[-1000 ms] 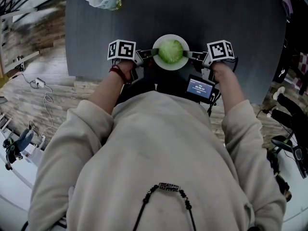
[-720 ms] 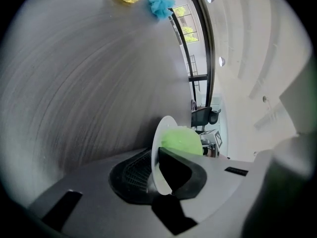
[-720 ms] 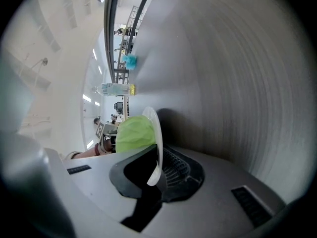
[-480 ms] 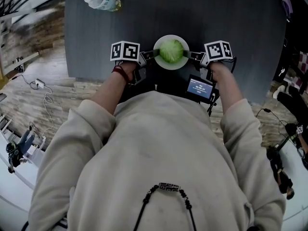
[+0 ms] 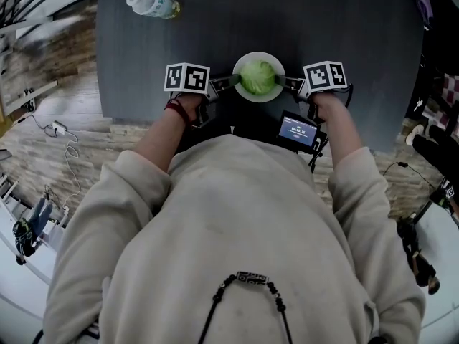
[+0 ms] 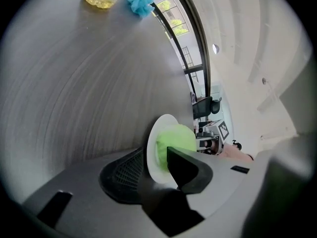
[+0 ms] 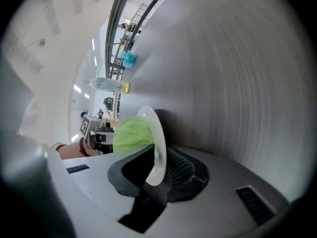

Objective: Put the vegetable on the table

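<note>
A green lettuce head (image 5: 258, 77) lies on a white plate (image 5: 243, 93) that rests on the dark table (image 5: 344, 27) near its front edge. My left gripper (image 5: 231, 82) is at the plate's left rim and my right gripper (image 5: 285, 82) at its right rim. Both pairs of jaws have just been opening. In the left gripper view the plate (image 6: 152, 152) stands between the loosened jaws of my left gripper (image 6: 153, 167), with the lettuce (image 6: 173, 139) behind. In the right gripper view the plate's rim (image 7: 157, 133) sits in the gap of my right gripper (image 7: 156, 170), the lettuce (image 7: 131, 133) beside it.
A plastic bottle (image 5: 153, 2) with yellowish liquid lies at the table's far left corner, with a blue object (image 6: 140, 3) near it. A small screen device (image 5: 300, 130) hangs below my right gripper. Wooden floor and cables lie to the left of the table.
The plate with the lettuce and both grippers have shifted only slightly on the table. The left gripper's marker cube has turned a little.
</note>
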`<state>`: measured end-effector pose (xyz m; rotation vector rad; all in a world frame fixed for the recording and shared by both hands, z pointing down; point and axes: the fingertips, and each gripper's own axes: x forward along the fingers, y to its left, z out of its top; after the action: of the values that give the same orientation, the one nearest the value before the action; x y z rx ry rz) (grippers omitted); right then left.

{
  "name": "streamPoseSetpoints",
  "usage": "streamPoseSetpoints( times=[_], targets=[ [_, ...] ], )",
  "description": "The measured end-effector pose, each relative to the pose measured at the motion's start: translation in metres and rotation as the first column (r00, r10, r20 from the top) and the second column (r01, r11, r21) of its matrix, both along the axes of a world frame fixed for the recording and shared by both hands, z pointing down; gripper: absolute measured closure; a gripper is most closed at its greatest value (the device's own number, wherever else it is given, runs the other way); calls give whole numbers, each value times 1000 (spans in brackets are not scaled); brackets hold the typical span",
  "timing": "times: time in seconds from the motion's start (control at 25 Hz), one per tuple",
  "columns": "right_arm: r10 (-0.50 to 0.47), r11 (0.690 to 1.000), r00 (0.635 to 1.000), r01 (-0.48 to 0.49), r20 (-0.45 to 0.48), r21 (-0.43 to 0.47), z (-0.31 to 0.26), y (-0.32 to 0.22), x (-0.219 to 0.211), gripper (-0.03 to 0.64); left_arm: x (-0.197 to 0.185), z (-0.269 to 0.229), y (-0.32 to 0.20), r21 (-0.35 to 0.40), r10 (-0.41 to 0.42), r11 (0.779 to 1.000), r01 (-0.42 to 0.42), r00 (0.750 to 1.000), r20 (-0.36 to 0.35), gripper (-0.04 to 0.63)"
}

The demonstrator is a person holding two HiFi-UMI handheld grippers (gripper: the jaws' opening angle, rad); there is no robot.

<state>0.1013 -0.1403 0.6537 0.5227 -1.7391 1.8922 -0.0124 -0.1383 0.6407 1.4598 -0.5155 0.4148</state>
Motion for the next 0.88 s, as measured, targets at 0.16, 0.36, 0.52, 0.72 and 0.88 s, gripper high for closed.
streamPoseSetpoints(
  times=[0.16, 0.36, 0.52, 0.72, 0.88],
  targets=[
    [56, 998, 998, -56, -3, 23, -7, -8, 8, 452, -6, -8, -5, 22, -29, 999, 30, 999, -36, 347],
    [236, 971, 971, -235, -23, 35, -6, -20, 50, 443, -27, -11, -9, 53, -54, 997, 56, 998, -24, 272],
    [340, 940, 934, -334, -106, 75, -1, -23, 90, 443, -52, -13, -14, 52, -122, 991, 124, 992, -29, 270],
    [507, 847, 851, -462, -135, 264, -25, -43, 131, 480, -63, -57, -37, 87, -222, 966, 245, 952, -210, 542],
    [469, 805, 881, -393, -69, 445, -97, -56, 118, 598, -65, -126, -72, 326, -220, 893, 310, 933, -284, 589]
  ],
)
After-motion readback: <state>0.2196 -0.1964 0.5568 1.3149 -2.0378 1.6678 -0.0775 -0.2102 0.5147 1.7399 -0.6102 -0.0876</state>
